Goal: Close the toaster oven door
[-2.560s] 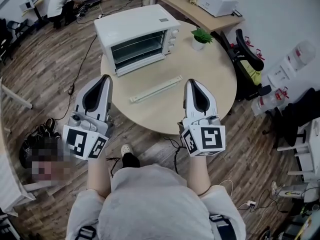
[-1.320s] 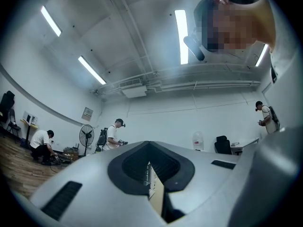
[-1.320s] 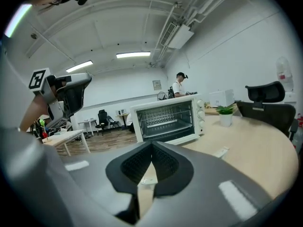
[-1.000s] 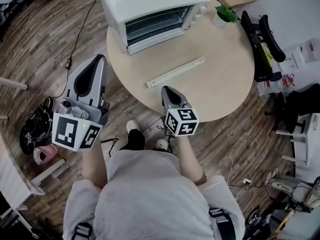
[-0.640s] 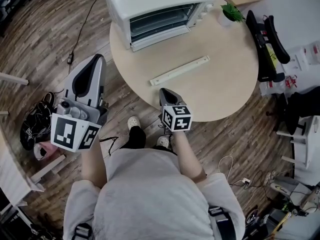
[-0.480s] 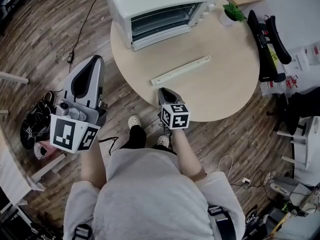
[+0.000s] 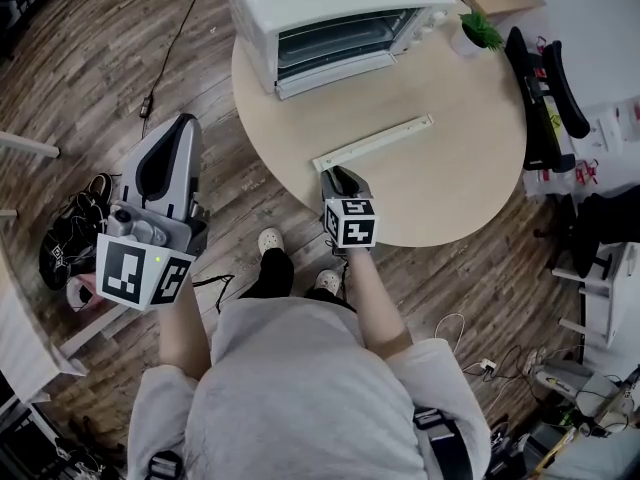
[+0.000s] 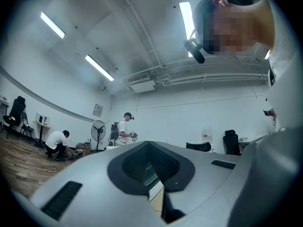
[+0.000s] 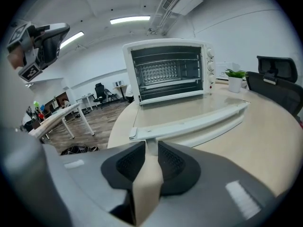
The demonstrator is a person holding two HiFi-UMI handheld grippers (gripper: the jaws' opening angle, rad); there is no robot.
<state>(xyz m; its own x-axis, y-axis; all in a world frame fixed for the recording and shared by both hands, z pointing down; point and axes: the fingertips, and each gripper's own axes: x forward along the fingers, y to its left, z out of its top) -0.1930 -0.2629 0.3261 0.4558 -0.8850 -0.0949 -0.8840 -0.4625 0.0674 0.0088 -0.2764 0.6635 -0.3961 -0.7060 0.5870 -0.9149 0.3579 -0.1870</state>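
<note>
The white toaster oven (image 7: pixel 330 8) stands at the back of the round table (image 7: pixel 450 188), its cavity exposed. Its glass door (image 9: pixel 189 105) lies folded down flat, with the long white handle (image 7: pixel 372 143) at the front. My right gripper (image 7: pixel 340 175) is low at the table's near edge, just short of the handle's left end. In the right gripper view the handle (image 9: pixel 189 119) runs right in front of my right gripper (image 9: pixel 151 146), whose jaws are shut and hold nothing. My left gripper (image 7: pixel 178 128) hangs over the floor left of the table, shut and tilted toward the ceiling (image 8: pixel 150 167).
A small potted plant (image 7: pixel 478 30) sits right of the oven. Black office chairs (image 7: pixel 548 78) stand past the table's right side. A power cable (image 7: pixel 170 53) and shoes (image 7: pixel 70 238) lie on the wooden floor at left. Other people work far across the room.
My right gripper has dropped and moved forward from my body to the table edge by the handle's left end. The view has shifted toward the table. The left gripper has hardly moved.
</note>
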